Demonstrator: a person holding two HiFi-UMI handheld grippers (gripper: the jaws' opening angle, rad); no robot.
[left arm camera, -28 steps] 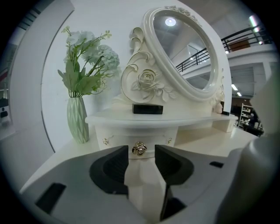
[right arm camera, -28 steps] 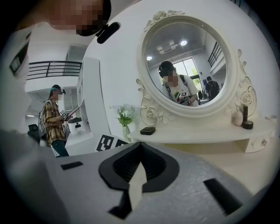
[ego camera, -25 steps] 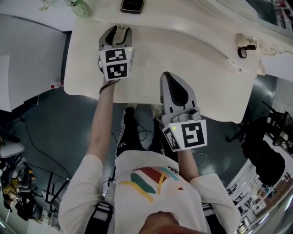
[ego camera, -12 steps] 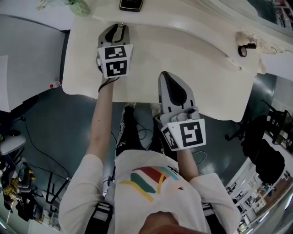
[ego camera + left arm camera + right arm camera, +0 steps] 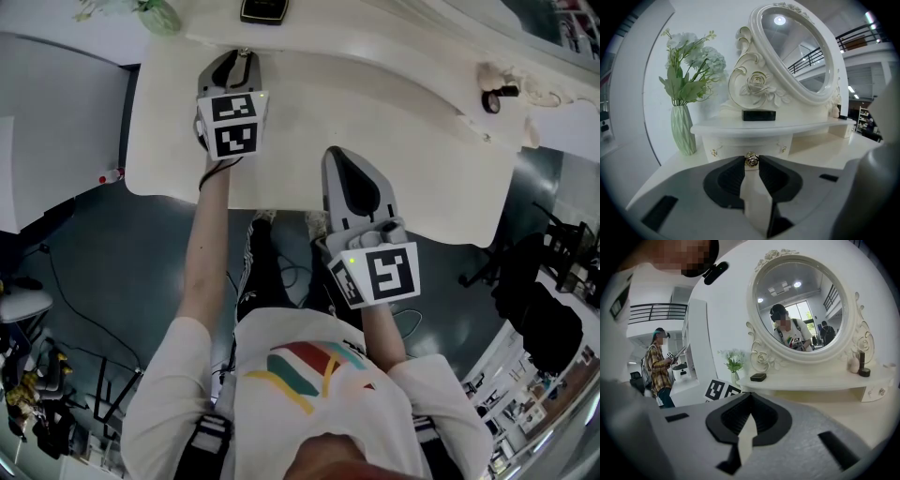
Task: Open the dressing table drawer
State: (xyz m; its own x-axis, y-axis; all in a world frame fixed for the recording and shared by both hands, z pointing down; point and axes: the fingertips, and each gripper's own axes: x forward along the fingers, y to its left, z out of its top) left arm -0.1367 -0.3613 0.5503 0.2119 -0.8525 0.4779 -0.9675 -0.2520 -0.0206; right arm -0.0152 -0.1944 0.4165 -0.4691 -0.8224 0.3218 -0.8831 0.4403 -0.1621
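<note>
- Your left hand-held gripper [image 5: 241, 56] has just been closing; its jaws pinch the small gold rose-shaped knob [image 5: 751, 160] of the cream drawer front [image 5: 733, 146].
- Your right hand-held gripper [image 5: 750, 395], jaws pressed together, empty, hovers over the cream table [image 5: 422, 187].

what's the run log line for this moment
left gripper: jaws just closed in, gripping drawer knob | right gripper: shut, empty, over tabletop | drawer: not yet pulled out
</note>
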